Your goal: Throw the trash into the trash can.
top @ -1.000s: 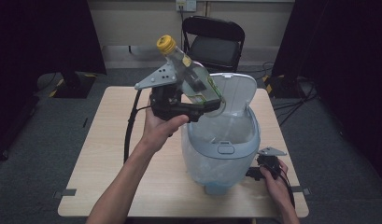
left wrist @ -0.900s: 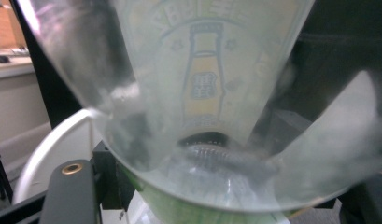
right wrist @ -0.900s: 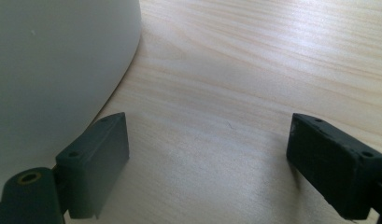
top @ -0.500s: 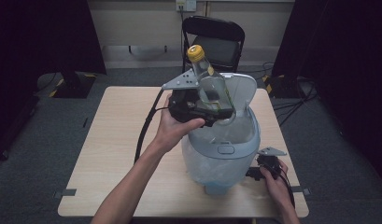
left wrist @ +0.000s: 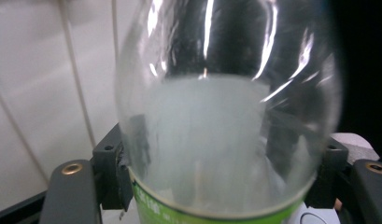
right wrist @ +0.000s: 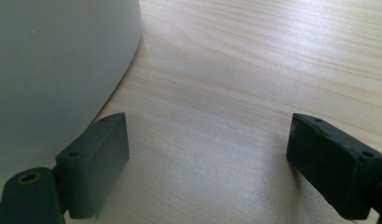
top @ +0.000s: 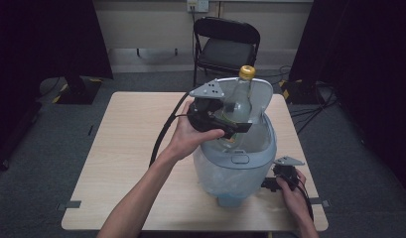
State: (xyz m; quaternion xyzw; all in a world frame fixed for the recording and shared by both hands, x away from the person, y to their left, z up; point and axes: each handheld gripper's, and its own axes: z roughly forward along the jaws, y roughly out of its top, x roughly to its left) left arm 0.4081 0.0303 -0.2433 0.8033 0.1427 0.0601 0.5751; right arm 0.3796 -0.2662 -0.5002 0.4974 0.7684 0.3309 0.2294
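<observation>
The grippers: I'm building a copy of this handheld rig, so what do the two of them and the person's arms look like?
Both are black. The left gripper carries a grey three-cornered plate and trails a thick black cable. The right gripper has the same kind of plate and a thinner cable. Its jaws are blocky pads with small screw holes. The forearms are bare, no sleeves.

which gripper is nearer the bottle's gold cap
Left. The left gripper clamps the bottle below its gold cap; the right gripper rests on the table beside the bin.
</observation>
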